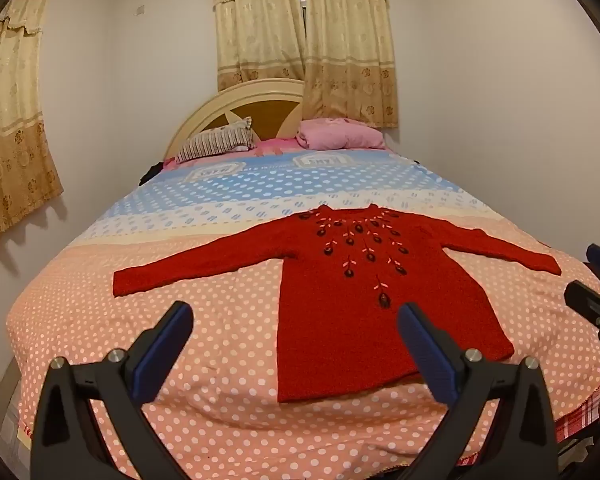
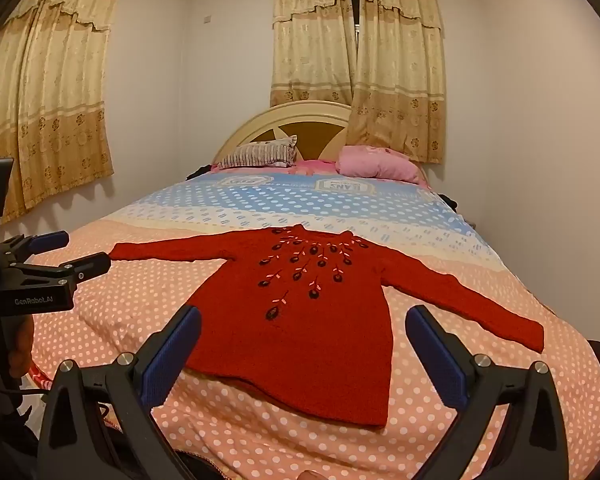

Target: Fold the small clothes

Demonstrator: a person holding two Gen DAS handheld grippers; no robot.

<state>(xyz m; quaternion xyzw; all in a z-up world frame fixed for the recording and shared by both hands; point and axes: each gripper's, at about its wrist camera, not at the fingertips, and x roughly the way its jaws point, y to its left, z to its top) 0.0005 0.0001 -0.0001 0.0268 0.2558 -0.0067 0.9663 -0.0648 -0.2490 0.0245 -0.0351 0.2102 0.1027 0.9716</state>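
Your left gripper [image 1: 294, 322] and right gripper [image 2: 302, 326] both gape wide, holding nothing; the red sweater [image 1: 352, 280] lies flat on the bed [image 1: 100, 320] at twelve o'clock.

My left gripper [image 1: 294, 326] hangs with jaws spread wide over the dotted bedspread [image 1: 100, 320]. Just ahead, between them, I see the red sweater [image 1: 340, 312] flat, sleeves outstretched; its hem reaches behind the right jaw.
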